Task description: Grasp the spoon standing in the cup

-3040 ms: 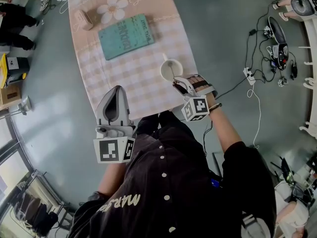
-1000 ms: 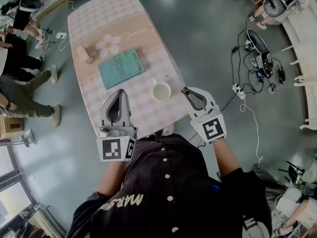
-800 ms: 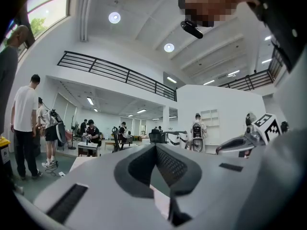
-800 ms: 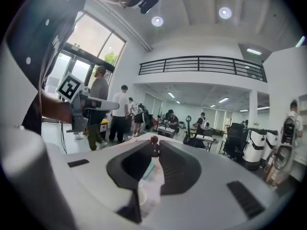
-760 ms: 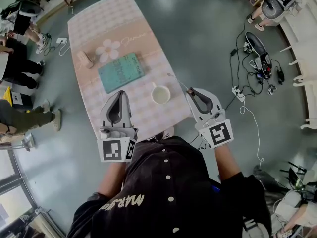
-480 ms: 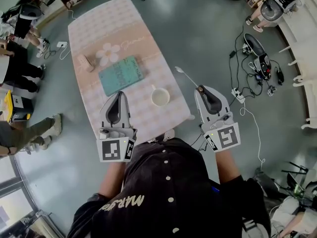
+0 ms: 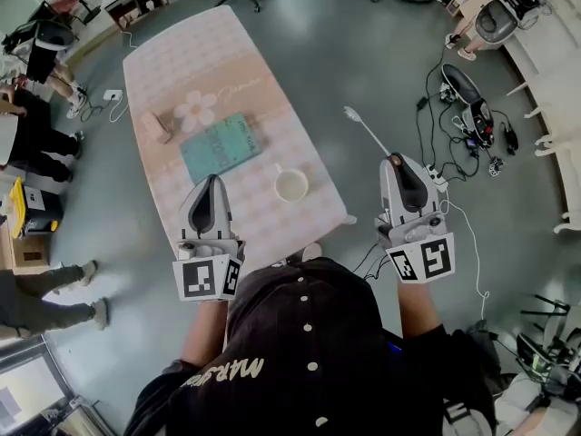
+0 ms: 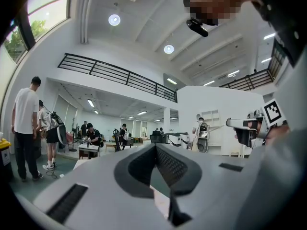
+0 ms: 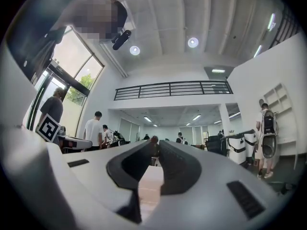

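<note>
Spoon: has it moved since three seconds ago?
Yes. The spoon has left the cup and now sits up and to the right, past the right edge of the table, held by the right gripper.

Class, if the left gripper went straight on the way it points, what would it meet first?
Probably nothing near: the left gripper points level over the table, above the book; its height is unclear.

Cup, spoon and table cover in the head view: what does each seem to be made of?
Cup: likely glazed ceramic; it is white and smooth, with a small handle.
Spoon: thin, pale and slightly shiny. It could be metal or plastic, and it is too small to tell which.
Table cover: probably fabric or vinyl; it is a matte pink check with a printed daisy.
</note>
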Demonstrator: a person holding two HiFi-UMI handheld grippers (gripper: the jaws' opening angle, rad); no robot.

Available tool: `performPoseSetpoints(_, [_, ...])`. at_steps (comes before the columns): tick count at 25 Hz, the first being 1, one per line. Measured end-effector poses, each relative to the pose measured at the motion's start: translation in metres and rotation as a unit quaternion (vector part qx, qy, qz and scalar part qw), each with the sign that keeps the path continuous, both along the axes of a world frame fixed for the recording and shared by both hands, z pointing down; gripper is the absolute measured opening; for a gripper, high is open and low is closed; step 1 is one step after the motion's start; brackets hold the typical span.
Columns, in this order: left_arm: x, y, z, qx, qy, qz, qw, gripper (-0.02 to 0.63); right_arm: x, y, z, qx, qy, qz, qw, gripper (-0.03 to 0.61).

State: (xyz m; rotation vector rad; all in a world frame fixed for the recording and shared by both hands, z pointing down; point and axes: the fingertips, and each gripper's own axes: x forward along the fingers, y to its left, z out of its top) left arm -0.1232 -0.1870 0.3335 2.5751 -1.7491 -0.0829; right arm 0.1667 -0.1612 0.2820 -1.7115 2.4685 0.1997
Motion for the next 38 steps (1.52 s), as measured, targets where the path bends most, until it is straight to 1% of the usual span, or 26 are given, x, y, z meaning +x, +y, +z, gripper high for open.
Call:
performPoseSetpoints(8, [-0.019, -0.005, -0.011, 0.012, -0.003, -0.027, 0.9996, 0.011, 0.018, 0.003, -0.012, 0.017, -0.007, 0.020, 1.000, 0.052])
performPoseSetpoints(16, [-0.034, -0.005, -0.013, 0.015, -0.009, -0.046, 0.9988, 0.011, 0.031, 0.003, -0.008, 0.013, -0.005, 0.038, 0.999, 0.052])
performPoseSetpoints(23, [-0.045, -0.004, -0.010, 0.011, -0.008, -0.059, 0.9981, 0.011, 0.043, 0.001, 0.004, 0.004, -0.025, 0.050, 0.998, 0.052])
performPoseSetpoints(28, [-0.046, -0.002, -0.007, 0.010, -0.013, -0.057, 0.9982, 0.011, 0.043, 0.002, 0.010, -0.004, -0.027, 0.053, 0.998, 0.052])
performPoseSetpoints(38, [-0.036, 0.001, -0.007, 0.008, -0.015, -0.045, 0.9988, 0.011, 0.035, 0.004, 0.011, -0.005, -0.010, 0.045, 0.999, 0.052])
